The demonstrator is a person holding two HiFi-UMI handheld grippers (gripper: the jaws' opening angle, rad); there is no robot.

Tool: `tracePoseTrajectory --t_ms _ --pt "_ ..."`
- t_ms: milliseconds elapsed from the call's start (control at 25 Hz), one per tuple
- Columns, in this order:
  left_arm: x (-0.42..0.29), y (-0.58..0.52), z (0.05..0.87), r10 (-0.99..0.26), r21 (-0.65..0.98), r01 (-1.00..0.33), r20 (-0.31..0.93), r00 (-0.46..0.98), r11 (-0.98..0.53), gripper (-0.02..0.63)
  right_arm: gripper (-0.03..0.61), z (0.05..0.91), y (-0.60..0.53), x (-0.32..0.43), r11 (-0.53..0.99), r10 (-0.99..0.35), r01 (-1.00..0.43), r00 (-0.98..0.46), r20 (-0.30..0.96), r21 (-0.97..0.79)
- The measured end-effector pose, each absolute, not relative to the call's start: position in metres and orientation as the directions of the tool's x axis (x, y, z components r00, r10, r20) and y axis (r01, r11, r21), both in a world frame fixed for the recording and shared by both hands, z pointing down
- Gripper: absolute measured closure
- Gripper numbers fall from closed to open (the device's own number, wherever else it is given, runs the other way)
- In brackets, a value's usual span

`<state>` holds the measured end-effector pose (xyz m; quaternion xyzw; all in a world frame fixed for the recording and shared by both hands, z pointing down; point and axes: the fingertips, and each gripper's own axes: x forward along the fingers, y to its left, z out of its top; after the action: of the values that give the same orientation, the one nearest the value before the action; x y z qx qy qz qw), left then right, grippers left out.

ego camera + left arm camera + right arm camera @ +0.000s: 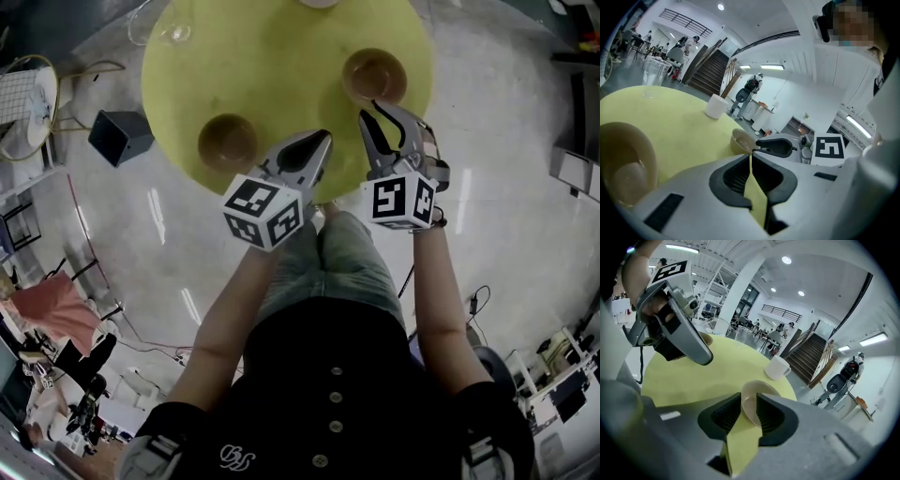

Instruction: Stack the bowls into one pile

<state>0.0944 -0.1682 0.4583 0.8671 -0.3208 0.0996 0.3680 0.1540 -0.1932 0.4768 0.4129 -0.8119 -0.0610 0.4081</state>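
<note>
Two tan bowls sit on the round yellow-green table. The left bowl lies near the front edge, to the left of my left gripper; it fills the left edge of the left gripper view. That gripper's jaws stand together with only a sliver of table showing between them. The right bowl stands just beyond my right gripper. In the right gripper view its near rim shows in the gap of the open jaws, and the pads do not press on it.
A white mug stands at the table's far edge, and a clear glass at its far left. A dark bin sits on the floor left of the table. The person's legs are right at the near edge.
</note>
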Motion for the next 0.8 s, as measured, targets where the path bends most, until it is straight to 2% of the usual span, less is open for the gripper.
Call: tracePoseTrajectory --t_ms 520,800 --pt "0.098 -0.175 0.468 -0.480 0.599 -0.634 0.421 0.769 -0.489 0.591 0.487 0.498 -0.197 0.149 0.695 -0.672 -0.604 -0.352 0.652 0.390" --pt "0.091 -0.173 0.469 -0.488 0.601 -0.640 0.424 0.763 -0.479 0.591 0.529 0.501 -0.203 0.148 0.693 -0.676 -0.591 -0.333 0.658 0.413"
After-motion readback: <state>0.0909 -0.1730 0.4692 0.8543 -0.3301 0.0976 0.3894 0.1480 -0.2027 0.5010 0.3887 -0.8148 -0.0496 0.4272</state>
